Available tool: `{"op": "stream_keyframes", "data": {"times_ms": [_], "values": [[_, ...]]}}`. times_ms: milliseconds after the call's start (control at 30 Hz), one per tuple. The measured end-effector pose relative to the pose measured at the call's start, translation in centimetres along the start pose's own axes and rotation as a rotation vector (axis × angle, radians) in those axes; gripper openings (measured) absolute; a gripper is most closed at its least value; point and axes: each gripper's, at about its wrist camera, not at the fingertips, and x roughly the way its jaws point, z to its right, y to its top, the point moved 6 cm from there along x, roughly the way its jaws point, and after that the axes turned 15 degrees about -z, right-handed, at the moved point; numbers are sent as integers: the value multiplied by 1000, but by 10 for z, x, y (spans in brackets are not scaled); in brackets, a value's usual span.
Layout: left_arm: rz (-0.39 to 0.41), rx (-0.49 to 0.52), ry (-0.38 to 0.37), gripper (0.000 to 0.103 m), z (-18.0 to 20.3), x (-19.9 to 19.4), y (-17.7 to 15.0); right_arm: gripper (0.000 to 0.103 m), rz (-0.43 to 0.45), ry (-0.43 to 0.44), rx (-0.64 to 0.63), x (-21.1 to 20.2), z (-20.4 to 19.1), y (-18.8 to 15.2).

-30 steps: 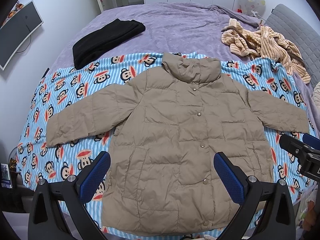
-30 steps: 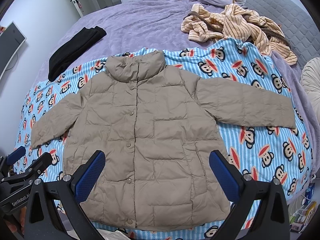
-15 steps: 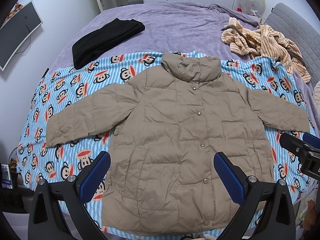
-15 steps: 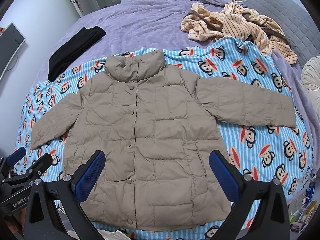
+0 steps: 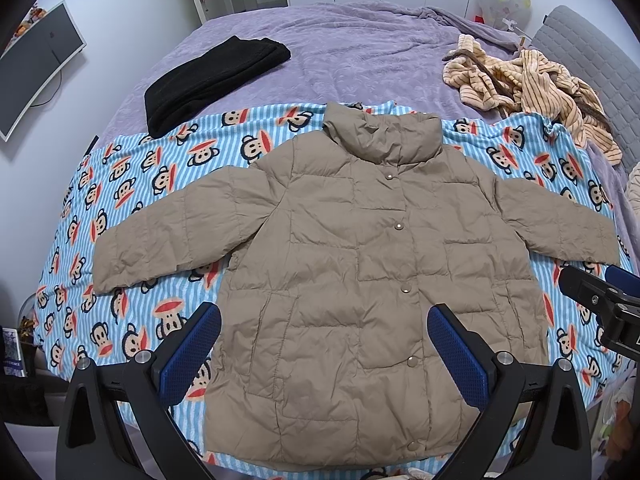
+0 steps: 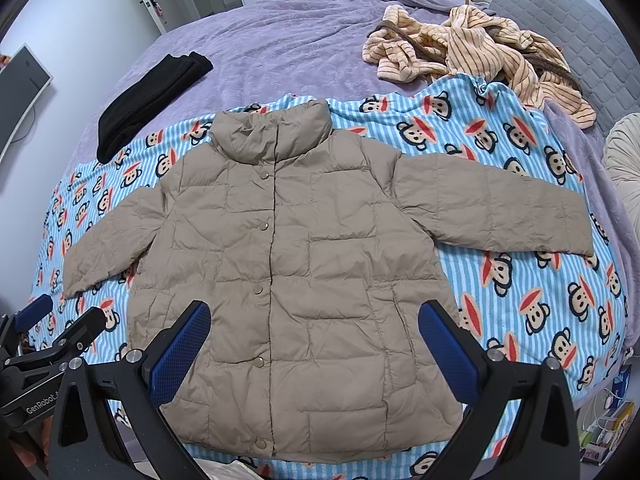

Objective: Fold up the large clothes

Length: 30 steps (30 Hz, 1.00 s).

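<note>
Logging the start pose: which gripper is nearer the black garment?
Left. The left gripper hovers over the hem on the black garment's side; the right gripper sits further right.

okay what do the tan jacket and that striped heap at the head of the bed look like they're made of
Tan jacket: looks like thin woven shell fabric, likely nylon or polyester, over soft fill. Signs: stitched quilted panels that puff, fine crinkles, a faint sheen, small metal-looking snaps.

Striped heap: looks like plush fleece or similar pile cloth, matte and fuzzy. Signs: thick soft folds and blurred stripe edges. The exact fibre cannot be told.
</note>
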Motion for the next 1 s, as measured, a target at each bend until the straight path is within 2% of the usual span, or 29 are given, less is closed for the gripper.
{"op": "stream_keyframes", "data": {"times_ms": [1000], "values": [[-1, -2, -3, 103, 0, -1, 0, 103, -1, 3, 2, -2, -2, -1]]}}
